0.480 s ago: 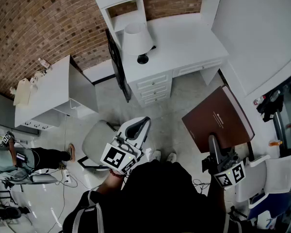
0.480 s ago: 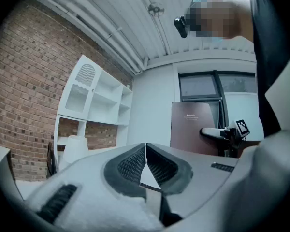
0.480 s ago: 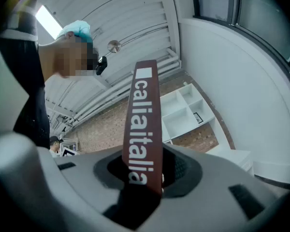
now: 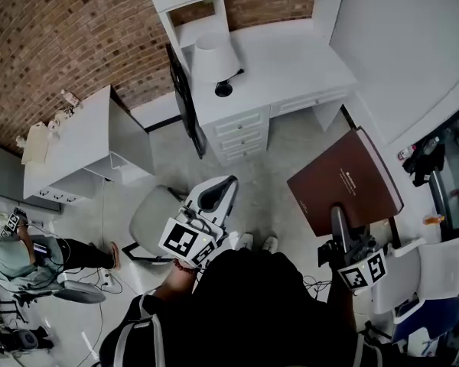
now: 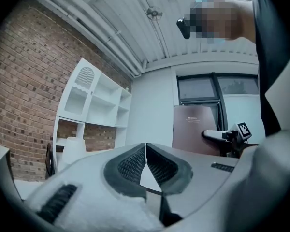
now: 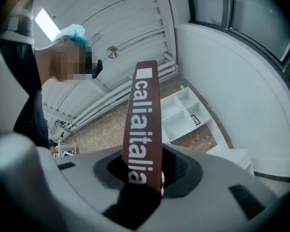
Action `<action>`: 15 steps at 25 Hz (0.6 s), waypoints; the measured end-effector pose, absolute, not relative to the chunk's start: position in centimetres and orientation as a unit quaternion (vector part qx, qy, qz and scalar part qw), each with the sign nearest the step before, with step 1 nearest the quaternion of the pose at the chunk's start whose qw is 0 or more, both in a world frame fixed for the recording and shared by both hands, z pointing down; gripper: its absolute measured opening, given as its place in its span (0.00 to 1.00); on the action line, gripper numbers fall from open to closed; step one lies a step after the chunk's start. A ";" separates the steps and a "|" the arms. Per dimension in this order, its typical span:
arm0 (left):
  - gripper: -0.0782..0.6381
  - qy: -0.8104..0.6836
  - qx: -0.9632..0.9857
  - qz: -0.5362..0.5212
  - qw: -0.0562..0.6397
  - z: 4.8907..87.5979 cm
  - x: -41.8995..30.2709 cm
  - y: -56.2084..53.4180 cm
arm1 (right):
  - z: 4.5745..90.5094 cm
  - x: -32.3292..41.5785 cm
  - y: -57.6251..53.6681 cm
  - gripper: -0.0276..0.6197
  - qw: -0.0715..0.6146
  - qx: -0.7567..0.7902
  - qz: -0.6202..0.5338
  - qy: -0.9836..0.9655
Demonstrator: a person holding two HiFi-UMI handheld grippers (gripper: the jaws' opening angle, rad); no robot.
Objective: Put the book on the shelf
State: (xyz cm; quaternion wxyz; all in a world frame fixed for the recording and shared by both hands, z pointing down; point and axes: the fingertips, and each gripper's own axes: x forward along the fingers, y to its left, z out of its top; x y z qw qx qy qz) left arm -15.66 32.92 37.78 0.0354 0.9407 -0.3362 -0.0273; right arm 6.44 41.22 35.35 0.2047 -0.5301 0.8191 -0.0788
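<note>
- Your right gripper (image 4: pixel 338 232): jaws clamped on the brown book (image 4: pixel 344 182) at its lower end, spine rising straight out.
- Your left gripper (image 4: pixel 213 199): jaws together, empty.
- Shelf (image 4: pixel 193 12): ahead and left, well apart from the brown book.

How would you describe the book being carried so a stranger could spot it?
Start at the white desk with the lamp, then look down-right in the head view. There the right gripper clamps a large, thin book by its near edge: dark brown cover, small white lettering, amid white furniture.
</note>
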 end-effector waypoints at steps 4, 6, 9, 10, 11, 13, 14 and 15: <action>0.14 -0.338 0.940 -0.021 0.030 37.4 -15.2 32.4 | 35.4 7.5 41.1 0.28 0.224 -0.521 -0.086 0.819; 0.14 -0.342 0.939 -0.021 0.023 37.5 -14.3 33.1 | 35.9 8.8 41.8 0.28 0.229 -0.511 -0.084 0.824; 0.14 -0.358 0.933 -0.025 0.023 37.8 -13.9 33.3 | 37.1 10.2 42.0 0.28 0.219 -0.512 -0.087 0.826; 0.14 -0.362 0.931 -0.026 0.028 38.0 -13.7 33.3 | 37.5 10.6 42.2 0.28 0.218 -0.514 -0.092 0.824; 0.14 -0.365 0.930 -0.026 0.031 38.2 -13.3 33.4 | 37.9 11.2 42.4 0.28 0.219 -0.514 -0.099 0.823; 0.14 -0.367 0.929 -0.025 0.031 38.6 -12.3 33.4 | 38.4 12.1 42.4 0.28 0.224 -0.510 -0.112 0.823; 0.14 -0.368 0.929 -0.024 0.031 38.7 -12.0 33.2 | 38.6 12.4 42.2 0.28 0.224 -0.508 -0.117 0.824; 0.14 -0.368 0.929 -0.024 0.033 38.9 -11.9 32.9 | 38.8 12.5 41.8 0.28 0.222 -0.507 -0.121 0.824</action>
